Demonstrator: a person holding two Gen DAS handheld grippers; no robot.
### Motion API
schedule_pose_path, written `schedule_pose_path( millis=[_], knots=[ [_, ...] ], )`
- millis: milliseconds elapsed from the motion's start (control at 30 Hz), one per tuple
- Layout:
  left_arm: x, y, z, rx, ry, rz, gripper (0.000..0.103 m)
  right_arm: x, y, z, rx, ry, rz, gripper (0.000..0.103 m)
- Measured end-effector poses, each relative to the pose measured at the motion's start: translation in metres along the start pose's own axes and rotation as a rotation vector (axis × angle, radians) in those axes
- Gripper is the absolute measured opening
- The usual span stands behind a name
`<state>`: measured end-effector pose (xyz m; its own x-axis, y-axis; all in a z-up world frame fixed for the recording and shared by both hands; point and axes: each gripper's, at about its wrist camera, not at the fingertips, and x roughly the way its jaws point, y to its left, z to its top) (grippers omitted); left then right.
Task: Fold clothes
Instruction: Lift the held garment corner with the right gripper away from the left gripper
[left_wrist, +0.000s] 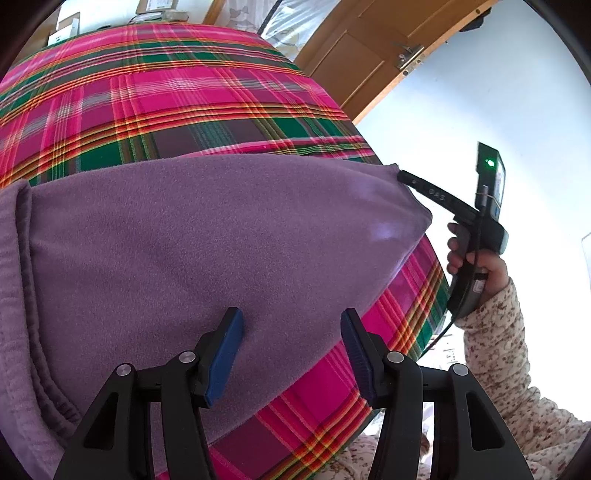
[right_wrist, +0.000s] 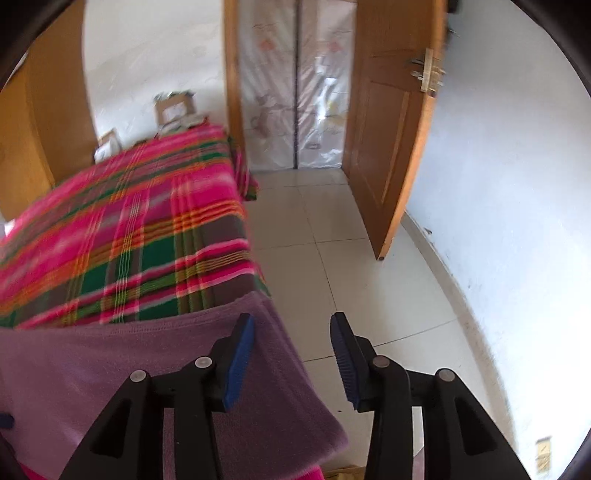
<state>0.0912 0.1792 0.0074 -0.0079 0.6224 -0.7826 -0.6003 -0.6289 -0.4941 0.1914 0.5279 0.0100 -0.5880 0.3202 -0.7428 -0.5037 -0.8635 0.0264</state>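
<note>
Home bedroom. Bed under pink-green plaid blanket (right_wrist: 125, 236) fills 9 to 11 o'clock in the right wrist view. Panelled wooden door (right_wrist: 391, 147) with metal latch stands open at 1 o'clock. White tiled floor (right_wrist: 332, 258), plain white wall (right_wrist: 498, 184). Cardboard boxes (right_wrist: 173, 107) beyond bed. Plastic-sheet curtain (right_wrist: 295, 85) across doorway, 12 o'clock.

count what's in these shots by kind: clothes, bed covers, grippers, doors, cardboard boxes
clothes: 1, the purple fleece garment
bed covers: 1, the plaid blanket
grippers: 2, left gripper and right gripper, both open
doors: 1, wooden door
cardboard boxes: 2
total: 7
</note>
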Motion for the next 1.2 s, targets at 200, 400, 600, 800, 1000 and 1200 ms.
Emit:
schedule_pose_path(
  millis=[200,400,600,800,1000,1200],
  knots=[
    [0.0,-0.001,-0.001,-0.002,0.004,0.002,0.057,-0.017,-0.046,-0.009,0.223,-0.005,0.138,0.043],
    [0.0,-0.002,-0.001,-0.004,0.008,0.006,0.057,-0.009,-0.088,-0.038,0.467,0.043,0.337,0.048],
    [0.0,-0.003,-0.002,-0.005,0.013,0.012,0.057,0.0,-0.104,-0.069,0.654,0.055,0.473,0.052],
    [0.001,-0.006,-0.003,-0.005,0.013,0.021,0.057,0.01,-0.106,-0.08,0.74,0.099,0.578,0.054],
    [0.002,-0.007,-0.003,-0.003,0.015,0.028,0.057,0.025,-0.1,-0.084,0.793,0.14,0.635,0.054],
    [0.006,-0.011,0.0,0.004,0.022,0.034,0.057,0.019,-0.097,-0.079,0.793,0.099,0.576,0.023]
  ],
)
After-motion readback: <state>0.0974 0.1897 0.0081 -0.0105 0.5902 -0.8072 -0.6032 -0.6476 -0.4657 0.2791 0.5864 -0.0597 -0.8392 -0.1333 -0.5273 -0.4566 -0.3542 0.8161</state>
